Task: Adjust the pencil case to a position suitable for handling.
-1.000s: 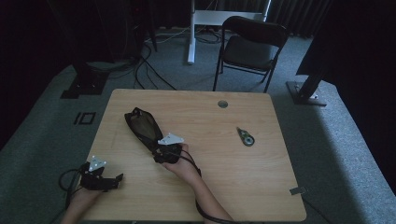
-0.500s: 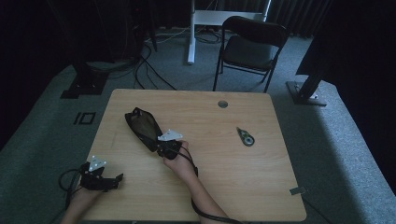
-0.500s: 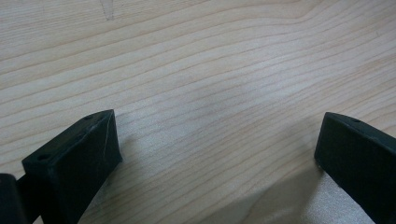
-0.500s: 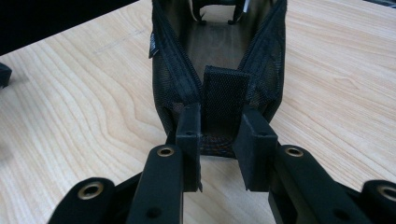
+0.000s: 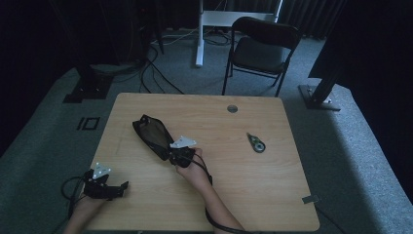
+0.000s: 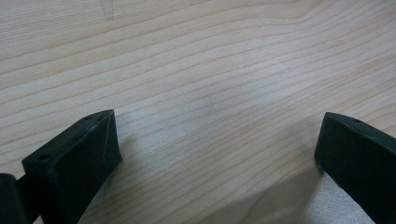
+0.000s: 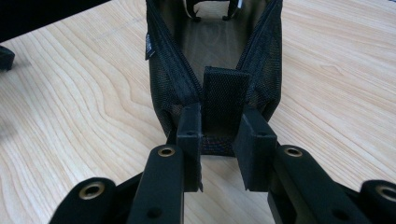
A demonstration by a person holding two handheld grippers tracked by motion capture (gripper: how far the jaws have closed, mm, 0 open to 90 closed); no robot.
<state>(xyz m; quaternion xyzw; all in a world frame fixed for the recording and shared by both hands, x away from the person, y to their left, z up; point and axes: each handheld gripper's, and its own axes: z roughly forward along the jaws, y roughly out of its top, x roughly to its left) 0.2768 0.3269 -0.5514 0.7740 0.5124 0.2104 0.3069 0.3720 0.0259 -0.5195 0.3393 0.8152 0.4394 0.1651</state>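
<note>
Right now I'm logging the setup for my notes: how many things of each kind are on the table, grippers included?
Black mesh pouch: 1
Small tape dispenser: 1
Handheld grippers: 2, the left gripper and the right gripper
Total: 4

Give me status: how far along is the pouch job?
Done: the right gripper has just closed on the tab at the near end of the black mesh pouch, which lies unzipped on the table. In hand: holding that end. Left: the left gripper waits open over bare wood; the small tape dispenser lies untouched, apart from the pouch.
</note>
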